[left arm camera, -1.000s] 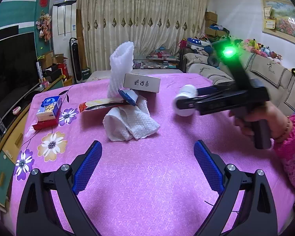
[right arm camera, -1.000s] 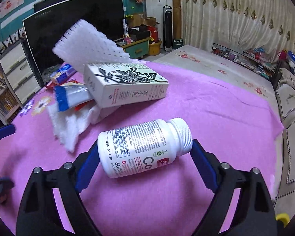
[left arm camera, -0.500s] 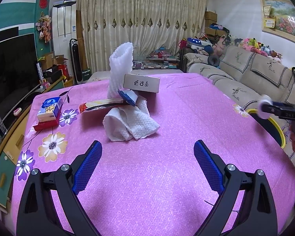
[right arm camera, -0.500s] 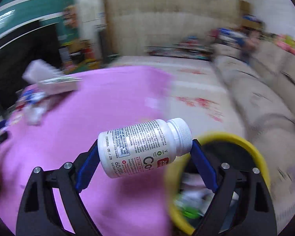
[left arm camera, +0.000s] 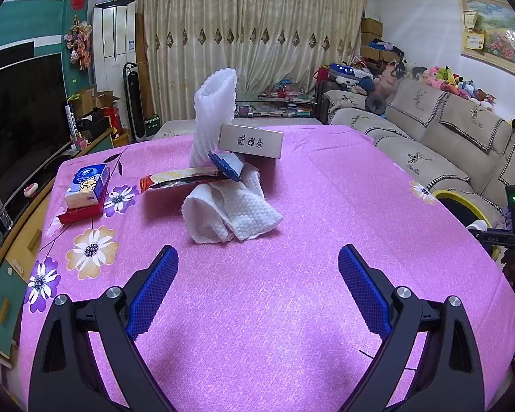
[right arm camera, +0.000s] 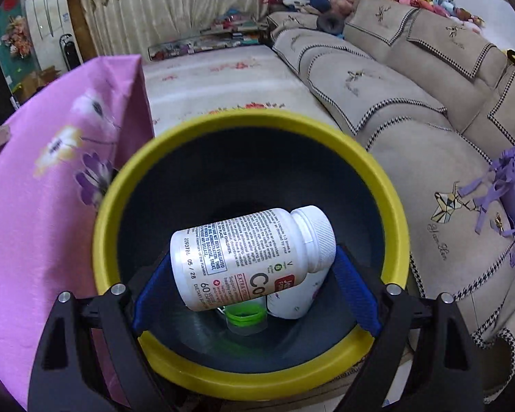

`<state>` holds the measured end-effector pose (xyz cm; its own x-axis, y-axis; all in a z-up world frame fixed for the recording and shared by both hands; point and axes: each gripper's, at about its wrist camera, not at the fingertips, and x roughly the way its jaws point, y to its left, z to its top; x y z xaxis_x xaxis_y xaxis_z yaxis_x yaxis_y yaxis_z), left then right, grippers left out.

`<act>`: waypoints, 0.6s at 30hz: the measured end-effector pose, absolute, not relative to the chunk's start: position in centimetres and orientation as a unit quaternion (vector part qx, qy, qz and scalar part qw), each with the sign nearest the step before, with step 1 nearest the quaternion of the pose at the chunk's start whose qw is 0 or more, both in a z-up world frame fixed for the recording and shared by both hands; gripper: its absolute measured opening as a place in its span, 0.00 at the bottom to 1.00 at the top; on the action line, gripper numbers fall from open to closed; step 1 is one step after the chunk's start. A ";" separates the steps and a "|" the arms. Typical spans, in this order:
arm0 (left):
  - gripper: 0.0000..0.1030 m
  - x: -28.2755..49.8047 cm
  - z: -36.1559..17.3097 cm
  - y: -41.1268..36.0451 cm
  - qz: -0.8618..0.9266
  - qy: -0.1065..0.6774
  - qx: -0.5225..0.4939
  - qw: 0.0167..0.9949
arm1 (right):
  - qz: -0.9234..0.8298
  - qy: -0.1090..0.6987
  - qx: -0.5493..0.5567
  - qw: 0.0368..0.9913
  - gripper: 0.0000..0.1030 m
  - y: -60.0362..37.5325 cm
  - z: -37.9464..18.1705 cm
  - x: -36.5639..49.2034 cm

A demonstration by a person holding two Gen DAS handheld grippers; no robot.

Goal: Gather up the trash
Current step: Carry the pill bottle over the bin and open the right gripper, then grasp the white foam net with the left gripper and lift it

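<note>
We start with the pink flowered tablecloth [left arm camera: 292,292], which fills the left wrist view, and beside its edge the yellow-rimmed trash bin [right arm camera: 250,370], which stands low between the table and the beige sofa [right arm camera: 412,110]. Our right gripper [right arm camera: 254,267] hangs directly over the bin's dark mouth, pointing down into it, its blue pads clamped on a white supplement bottle [right arm camera: 250,254]. The bottle lies crosswise between the pads, its long axis running from one pad to the other, base to our left and white cap to our right, tilted slightly upward at the cap end. Straight beneath it, at the bottom of the bin, we see a green-capped container [right arm camera: 245,319] and another white bottle [right arm camera: 295,298]. So the relation that matters is simply vertical: the bottle sits well inside the ring of the rim, and we judge that parting the jaws should drop it cleanly in. Our left gripper [left arm camera: 257,292] hovers over bare cloth with its jaws spread wide and nothing between them, facing the remaining heap ahead: a crumpled paper towel [left arm camera: 230,213], a foam net sleeve [left arm camera: 213,116], a cardboard box [left arm camera: 250,140] and a snack wrapper [left arm camera: 178,178]. That heap lies nearer our left hand.
</note>
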<state>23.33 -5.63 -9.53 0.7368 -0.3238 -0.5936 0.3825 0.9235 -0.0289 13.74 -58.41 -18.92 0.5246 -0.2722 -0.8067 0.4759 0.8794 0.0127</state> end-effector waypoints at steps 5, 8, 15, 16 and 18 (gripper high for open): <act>0.90 23.3 -9.6 -5.7 -0.190 0.308 0.050 0.931 | -0.221 0.446 0.125 0.859 0.83 -58.4 -19.8 13.6; 0.90 23.3 -9.6 -5.8 -0.190 0.307 0.053 0.931 | -0.225 0.442 0.122 0.860 0.87 -58.2 -19.4 13.5; 0.90 23.3 -9.7 -5.9 -0.190 0.310 0.052 0.930 | -0.227 0.423 0.119 0.869 0.88 -57.4 -18.1 12.6; 0.90 23.3 -9.6 -6.0 -0.190 0.311 0.052 0.930 | -0.226 0.419 0.118 0.871 0.88 -57.4 -17.9 12.4; 0.90 23.4 -9.6 -5.8 -0.187 0.314 0.048 0.930 | -0.223 0.411 0.121 0.876 0.88 -57.1 -17.4 12.2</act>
<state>23.43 -5.82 -9.62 0.7332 -0.3182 -0.6010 0.3780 0.9254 -0.0288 12.17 -57.06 -17.38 0.5628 -0.2916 -0.7734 0.4902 0.8712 0.0283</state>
